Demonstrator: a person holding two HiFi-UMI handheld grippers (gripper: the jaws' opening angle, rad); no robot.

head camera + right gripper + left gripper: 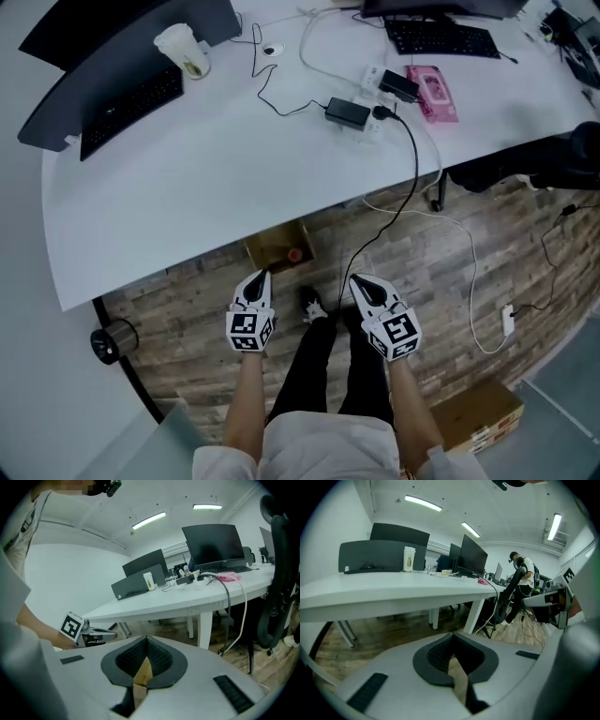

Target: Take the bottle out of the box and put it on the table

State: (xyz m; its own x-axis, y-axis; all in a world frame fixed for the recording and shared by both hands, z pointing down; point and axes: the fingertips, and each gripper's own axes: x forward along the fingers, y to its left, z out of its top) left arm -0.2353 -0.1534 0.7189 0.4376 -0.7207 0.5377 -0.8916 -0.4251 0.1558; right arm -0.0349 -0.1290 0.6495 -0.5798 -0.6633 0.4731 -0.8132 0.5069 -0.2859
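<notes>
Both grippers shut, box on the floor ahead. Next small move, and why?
Probably open the left gripper and ease it down toward the box. It is the nearer one, both it and the right gripper are shut and empty, and the bottle, red cap showing, sits inside the box.

Nothing readable here, tbh. My left gripper point(262, 277) and right gripper point(358, 280) carry only black-and-white square marker patterns, no letters. The pink box point(432, 93), around 1 o'clock on the table point(234, 169), has print too small to read.
</notes>
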